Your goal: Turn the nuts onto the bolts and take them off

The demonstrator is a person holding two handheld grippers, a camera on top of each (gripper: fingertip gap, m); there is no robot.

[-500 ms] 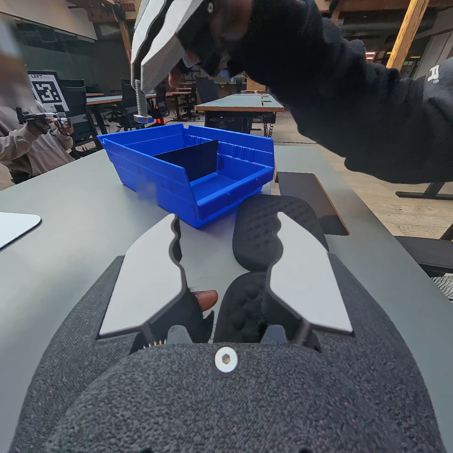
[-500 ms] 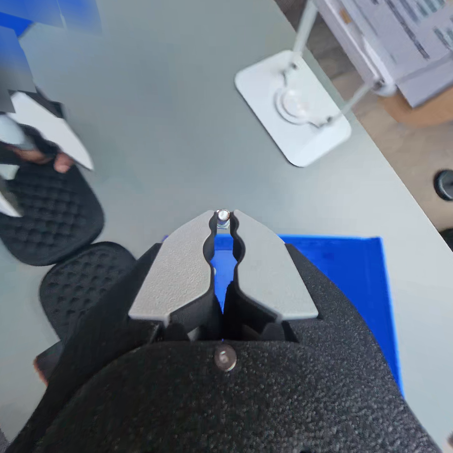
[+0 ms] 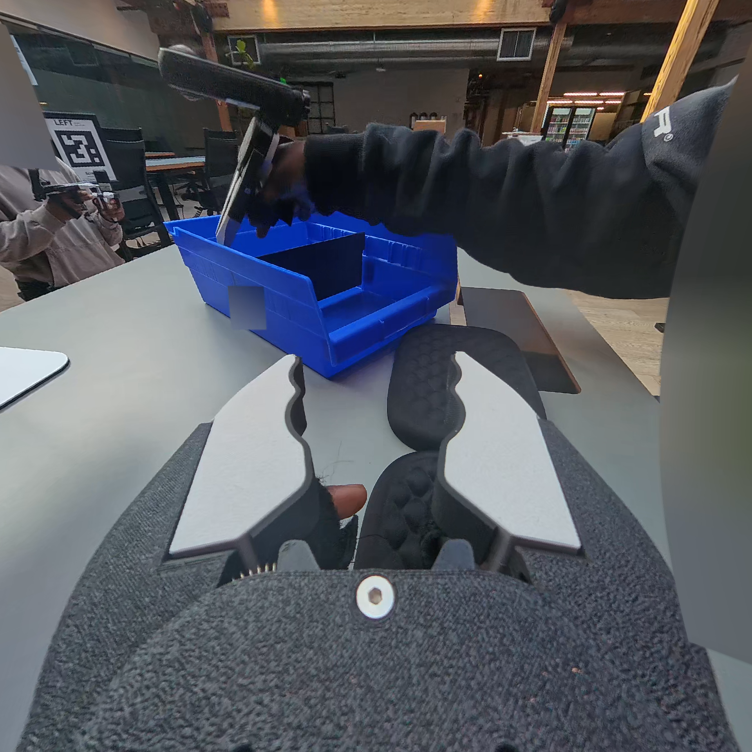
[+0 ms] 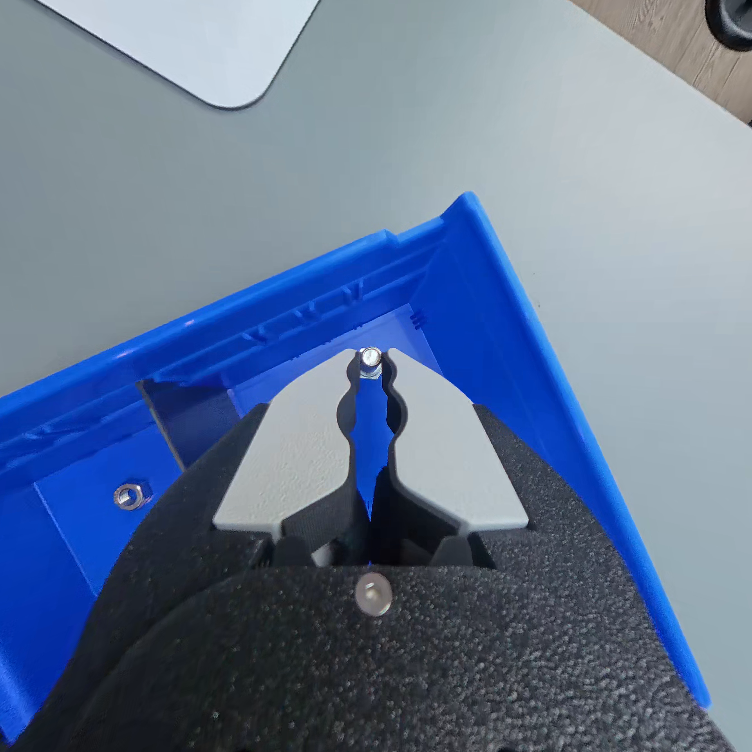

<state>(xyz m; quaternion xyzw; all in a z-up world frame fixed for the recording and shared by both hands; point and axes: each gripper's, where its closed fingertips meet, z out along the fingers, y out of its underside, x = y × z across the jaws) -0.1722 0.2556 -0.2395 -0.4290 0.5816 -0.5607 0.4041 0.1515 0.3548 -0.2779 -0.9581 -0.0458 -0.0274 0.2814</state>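
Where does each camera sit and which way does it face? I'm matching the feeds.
Left wrist view: on the open left gripper, low over the grey table, facing the blue bin; a sleeved arm reaches in.
Right wrist view: on the right gripper, looking down into the bin, fingers pinching a bolt.
Shared: bin, table.

In the view along my left gripper (image 3: 376, 360), a white placard (image 3: 79, 146) stood at about 10 o'clock, carrying a short printed line above a bold black square-code marker, with finer print below that I could not read. At about 2 o'clock, the dark sleeve (image 3: 529, 211) of my right arm bore a small white logo mark near its upper end. Far back at 1 o'clock, lit fridge shelves showed labels too small to read. Looking along my right gripper (image 4: 372, 353), clamped on the bolt (image 4: 371, 359), the blue bin's wall (image 4: 309, 313) carried raised moulded marks at 11 o'clock, illegible.
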